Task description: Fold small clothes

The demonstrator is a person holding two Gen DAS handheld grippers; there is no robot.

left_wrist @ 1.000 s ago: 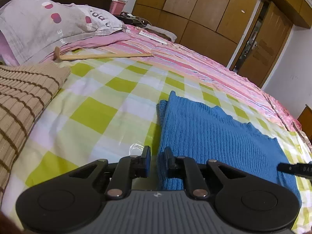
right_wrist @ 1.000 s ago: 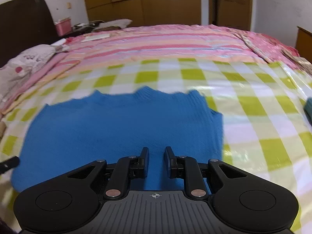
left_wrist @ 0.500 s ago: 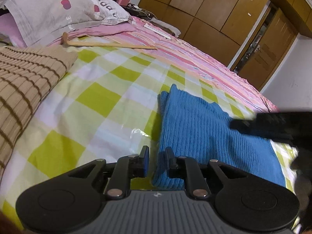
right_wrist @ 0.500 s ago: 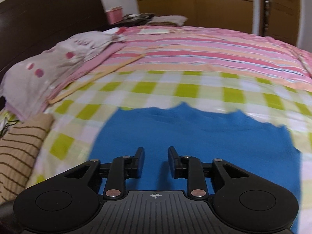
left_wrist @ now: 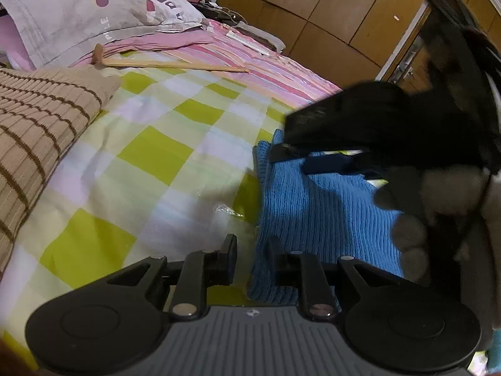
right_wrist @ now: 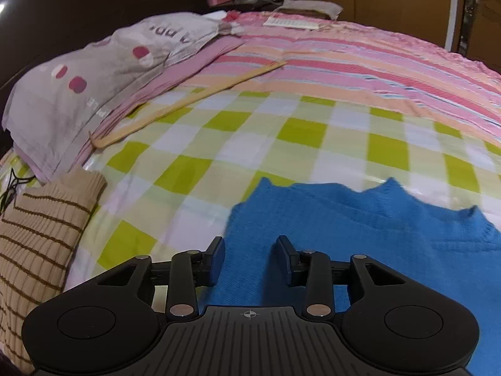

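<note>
A folded blue knit garment [left_wrist: 313,213] [right_wrist: 375,235] lies flat on the green-checked bedcover [left_wrist: 162,156]. My left gripper [left_wrist: 252,250] hovers low at its near left corner. Its jaws are opening by a narrow gap, and the garment's edge lies under that gap without being pinched. My right gripper [right_wrist: 250,250] hangs over the left part of the garment. Its jaws are also opening, and nothing is pressed between them. In the left wrist view the right gripper [left_wrist: 310,159] is a blurred black shape over the garment's far left corner, with a person's hand [left_wrist: 438,194] behind it.
A beige striped knit [left_wrist: 37,119] [right_wrist: 37,241] lies to the left on the bed. Beyond it are a grey pillow [left_wrist: 78,15], a thin wooden stick [left_wrist: 172,64] and a pink striped blanket [right_wrist: 375,72]. Wooden wardrobes [left_wrist: 328,15] line the far wall.
The right gripper swept left across the blue garment, widening its jaws, and now fills the right of the left wrist view. The left gripper's jaws parted slightly and it barely moved.
</note>
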